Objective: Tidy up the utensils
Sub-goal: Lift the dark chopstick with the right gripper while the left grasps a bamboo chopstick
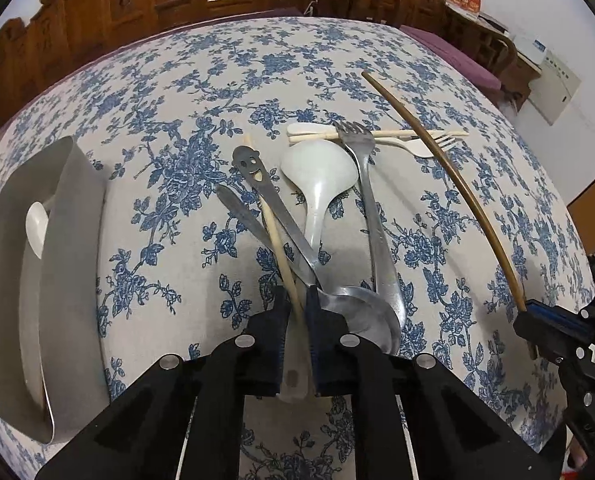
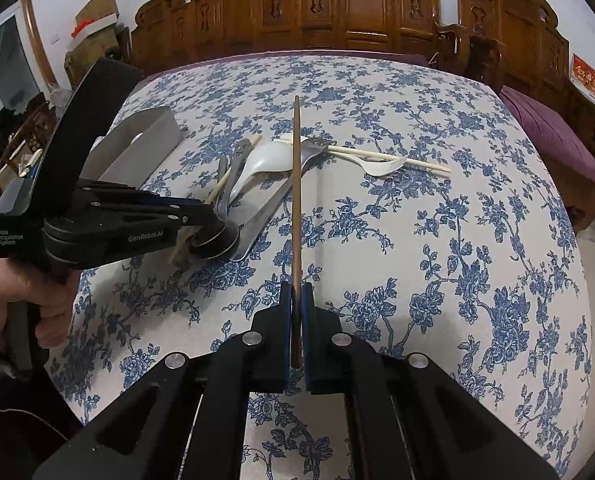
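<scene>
Sorting is under way, with both grippers loaded. The left gripper [image 1: 297, 320] is clenched on a bundle: a pale chopstick [image 1: 275, 236], a smiley-handled spoon [image 1: 269, 196] and what looks like a second metal handle beside it, all fanned forward over the cloth. The right gripper [image 2: 296, 320] is clamped on a dark chopstick [image 2: 295, 200], which points straight ahead, its far end above the pile.

Still loose on the table are a white ladle [image 1: 317, 176], a steel fork [image 1: 371, 208] lying beside it, a plastic fork [image 1: 421, 146] and a pale chopstick pair [image 1: 377, 134] crossing the far end of the heap. The metal holder [image 1: 71, 248] lies on its side at the left edge (something white shows inside it, too unclear to name).

My guess is the next move is to carry the held pieces left to the holder and slide them in handle-first. The bundle calls for care: several slim, smooth handles in one pinch could slip or scissor apart when tilted. The dark chopstick is long and should swing clear of the left gripper.

The tablecloth [image 2: 437, 240] is white with blue flowers, soft and slightly rumpled. Behind it stand carved wooden furniture [image 2: 357, 4] and a purple cushion [image 2: 549, 132].
</scene>
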The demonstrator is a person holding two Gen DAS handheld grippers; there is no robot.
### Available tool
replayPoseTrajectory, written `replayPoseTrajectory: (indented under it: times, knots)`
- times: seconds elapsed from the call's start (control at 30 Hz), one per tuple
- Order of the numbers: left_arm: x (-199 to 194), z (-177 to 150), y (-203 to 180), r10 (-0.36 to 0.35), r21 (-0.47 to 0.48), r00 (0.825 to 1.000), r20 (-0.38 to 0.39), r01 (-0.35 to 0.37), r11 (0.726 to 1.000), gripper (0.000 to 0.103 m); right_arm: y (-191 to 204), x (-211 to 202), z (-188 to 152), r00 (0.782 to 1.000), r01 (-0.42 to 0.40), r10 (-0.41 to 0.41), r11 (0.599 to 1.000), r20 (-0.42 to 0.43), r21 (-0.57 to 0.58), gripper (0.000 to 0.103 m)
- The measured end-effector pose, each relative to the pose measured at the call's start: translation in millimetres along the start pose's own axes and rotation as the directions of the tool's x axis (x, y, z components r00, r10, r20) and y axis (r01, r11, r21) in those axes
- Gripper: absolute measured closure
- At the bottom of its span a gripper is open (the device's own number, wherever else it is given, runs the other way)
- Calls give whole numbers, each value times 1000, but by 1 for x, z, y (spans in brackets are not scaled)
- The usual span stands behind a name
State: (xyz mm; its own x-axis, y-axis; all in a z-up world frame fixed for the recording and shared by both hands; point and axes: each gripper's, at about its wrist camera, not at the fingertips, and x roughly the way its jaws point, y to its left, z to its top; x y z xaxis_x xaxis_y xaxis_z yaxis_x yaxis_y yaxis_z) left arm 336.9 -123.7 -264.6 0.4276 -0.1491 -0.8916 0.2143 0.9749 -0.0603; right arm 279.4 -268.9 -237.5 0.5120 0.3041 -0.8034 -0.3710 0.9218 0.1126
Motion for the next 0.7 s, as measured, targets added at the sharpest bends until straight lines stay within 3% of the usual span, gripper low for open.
replayPoseTrajectory:
  times: [0.23,0.7]
  knots:
    - [-9,-5,2,-20,-9,1000,6,20,1000,98,0,0,0,1000,-1,1,1000,2,4,97]
    - [-38,-9,34,24,-56,998,65,-20,998,99,4,-1,1,1000,7,-7,1000,6,5,97]
